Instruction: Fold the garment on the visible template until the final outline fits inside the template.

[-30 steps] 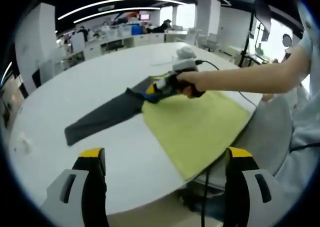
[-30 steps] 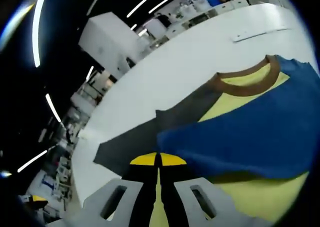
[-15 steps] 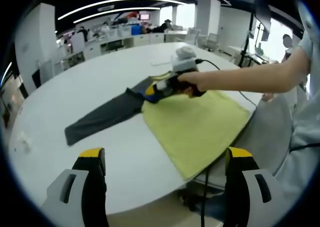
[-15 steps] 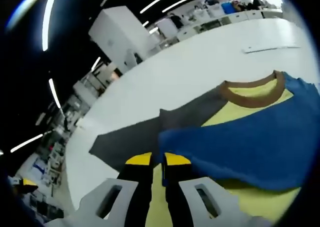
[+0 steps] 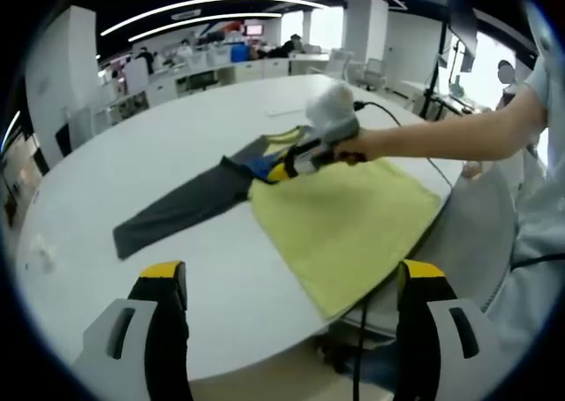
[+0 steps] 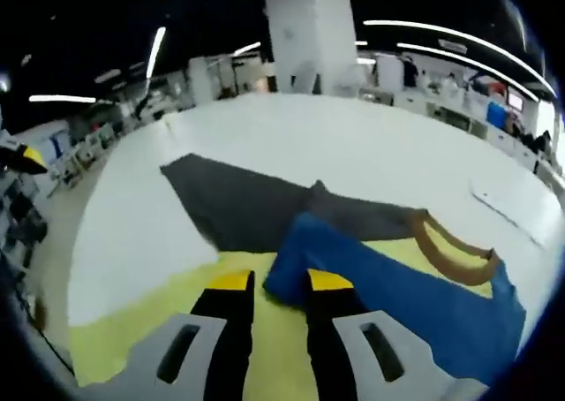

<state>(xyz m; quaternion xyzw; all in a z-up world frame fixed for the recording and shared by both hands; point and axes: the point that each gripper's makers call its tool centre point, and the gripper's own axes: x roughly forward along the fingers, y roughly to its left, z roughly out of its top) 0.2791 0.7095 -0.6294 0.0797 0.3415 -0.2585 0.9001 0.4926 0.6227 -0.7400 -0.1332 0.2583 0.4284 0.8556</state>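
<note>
Blue sleeve (image 6: 388, 273) seemingly loose between right tongs (image 6: 274, 282) (barely parted), left tongs (image 5: 291, 282) spread wide, grey sleeve (image 5: 181, 208) flat.

A: Non-task items?
B: White round table (image 5: 177, 136); a black cable (image 5: 388, 123) trailing across it; a flat white strip (image 6: 516, 208) lying near its far side.
A: Beyond the table?
B: Desks (image 5: 207, 65), a white pillar (image 6: 311, 37), ceiling light strips (image 5: 212, 3), chairs (image 5: 375, 70).
</note>
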